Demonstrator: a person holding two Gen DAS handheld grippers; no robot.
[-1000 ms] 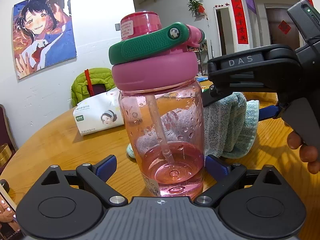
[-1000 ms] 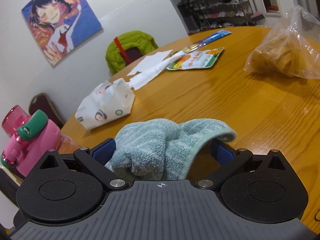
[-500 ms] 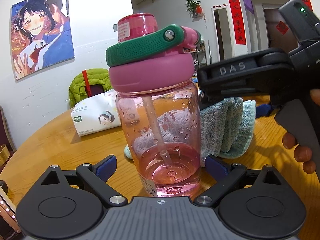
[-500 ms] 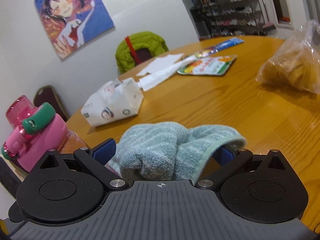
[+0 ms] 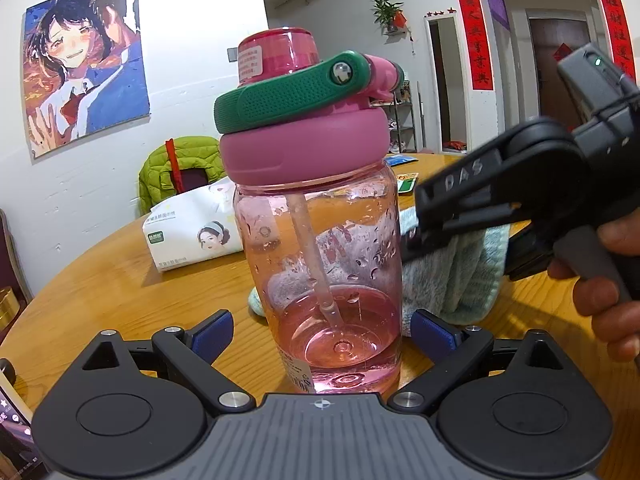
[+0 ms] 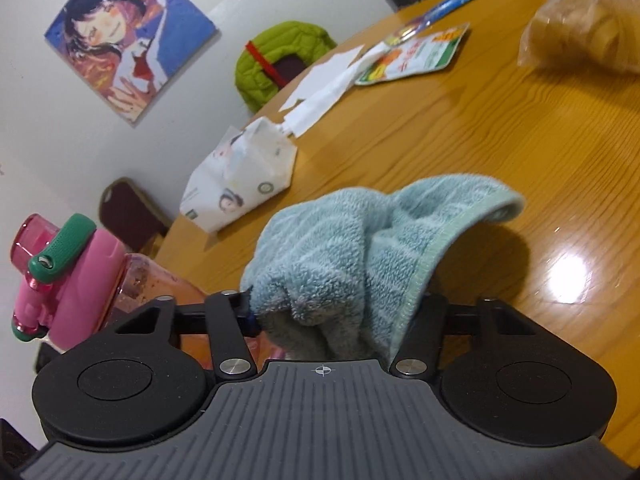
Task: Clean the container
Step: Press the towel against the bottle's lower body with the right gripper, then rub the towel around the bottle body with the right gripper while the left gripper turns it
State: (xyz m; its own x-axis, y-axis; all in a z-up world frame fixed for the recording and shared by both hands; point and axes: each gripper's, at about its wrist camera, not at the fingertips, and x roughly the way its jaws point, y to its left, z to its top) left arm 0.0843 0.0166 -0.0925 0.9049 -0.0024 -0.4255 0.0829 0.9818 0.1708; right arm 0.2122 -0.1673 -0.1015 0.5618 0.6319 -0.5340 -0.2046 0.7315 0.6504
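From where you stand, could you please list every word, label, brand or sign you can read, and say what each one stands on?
"DAS": raised letters on the black body of the right gripper, slightly blurred.
Red door banners: Chinese characters, too small to read.
Bottle cap sticker and base label: print too small.
Tissue pack: green logo and Chinese print, blurred.
Snack packet: print blurred.
Nothing else carries legible text.

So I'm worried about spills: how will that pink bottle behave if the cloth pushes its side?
The pink water bottle looks nearly empty, with a bulky lid, so it's probably light and top-heavy, apt to tip. Droplets on its wall suggest slipperiness. The towel is floppy, so it would probably give rather than push firmly.
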